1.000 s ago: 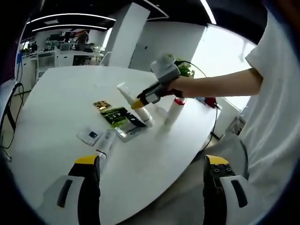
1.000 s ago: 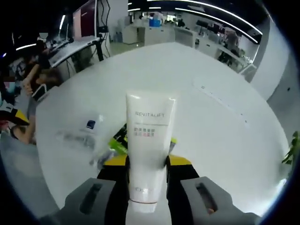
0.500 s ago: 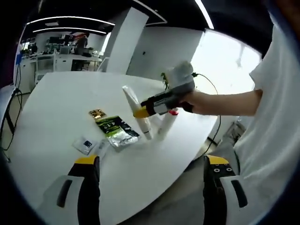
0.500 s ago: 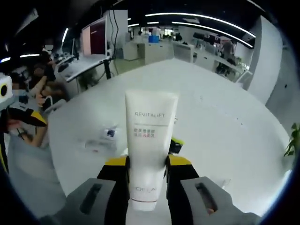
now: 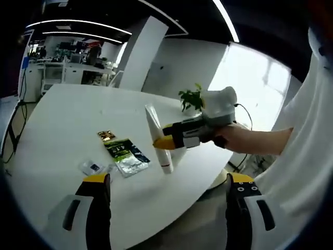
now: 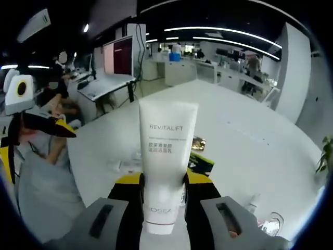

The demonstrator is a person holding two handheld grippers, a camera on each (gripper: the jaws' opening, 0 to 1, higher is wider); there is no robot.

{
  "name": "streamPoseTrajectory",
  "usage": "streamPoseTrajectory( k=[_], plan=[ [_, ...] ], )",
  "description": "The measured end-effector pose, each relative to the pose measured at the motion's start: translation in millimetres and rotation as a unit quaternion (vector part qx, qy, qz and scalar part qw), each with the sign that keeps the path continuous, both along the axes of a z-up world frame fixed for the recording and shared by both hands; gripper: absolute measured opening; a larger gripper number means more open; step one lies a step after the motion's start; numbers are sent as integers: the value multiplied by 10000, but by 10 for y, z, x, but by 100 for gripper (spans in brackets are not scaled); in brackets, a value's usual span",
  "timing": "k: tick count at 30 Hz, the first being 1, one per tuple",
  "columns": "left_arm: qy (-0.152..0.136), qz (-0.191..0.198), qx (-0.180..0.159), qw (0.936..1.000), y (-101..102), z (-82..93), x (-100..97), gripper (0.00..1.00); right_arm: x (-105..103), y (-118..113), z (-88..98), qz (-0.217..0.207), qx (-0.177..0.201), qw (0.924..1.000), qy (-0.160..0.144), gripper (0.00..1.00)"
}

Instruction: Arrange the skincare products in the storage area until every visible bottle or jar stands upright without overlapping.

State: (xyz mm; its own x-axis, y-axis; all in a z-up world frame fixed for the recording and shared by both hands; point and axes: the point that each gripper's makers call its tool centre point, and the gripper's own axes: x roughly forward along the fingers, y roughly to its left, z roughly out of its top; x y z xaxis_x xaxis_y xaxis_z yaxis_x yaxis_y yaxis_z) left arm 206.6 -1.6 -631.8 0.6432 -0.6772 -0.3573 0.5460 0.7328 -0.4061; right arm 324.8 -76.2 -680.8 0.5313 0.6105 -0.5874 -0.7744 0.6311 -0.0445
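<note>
Tube [image 6: 165,156] is sitting clamped between the jaws of the right gripper [image 6: 163,179], lifted clear above the table [image 5: 62,112] and tilting (cap end down, as the left gripper view is showing it [image 5: 157,136]). Left gripper [image 5: 164,179] is hanging released, jaws wide apart, holding nothing. Sachets [image 5: 125,154] are lying flat on the table beside the tube's landing area. Judgement: lowering should be slow, with the cap squared to bare table away from the sachets, and release only once the tube is standing steady.
</note>
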Motion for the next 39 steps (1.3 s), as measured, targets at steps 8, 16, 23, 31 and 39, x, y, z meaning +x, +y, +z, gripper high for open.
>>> streamPoseTrajectory(
  k=[8,16,23,31,39],
  plan=[
    [-100,52,-94,9999,-58,134,30,83,-275,5,95,42,168,9998,-68,28],
    [0,276,-240,9993,-110,200,23,71,-581,76,212,294,227,9989,-279,29],
    [-32,320,-194,9993,-163,248,-34,62,-925,197,321,621,211,9967,-480,29],
    [-17,415,-218,9989,-186,236,-92,51,-1266,353,314,1015,233,9933,-511,29],
    [33,502,-93,9987,-180,197,-195,34,-1468,436,380,1199,333,9908,-537,29]
  ],
)
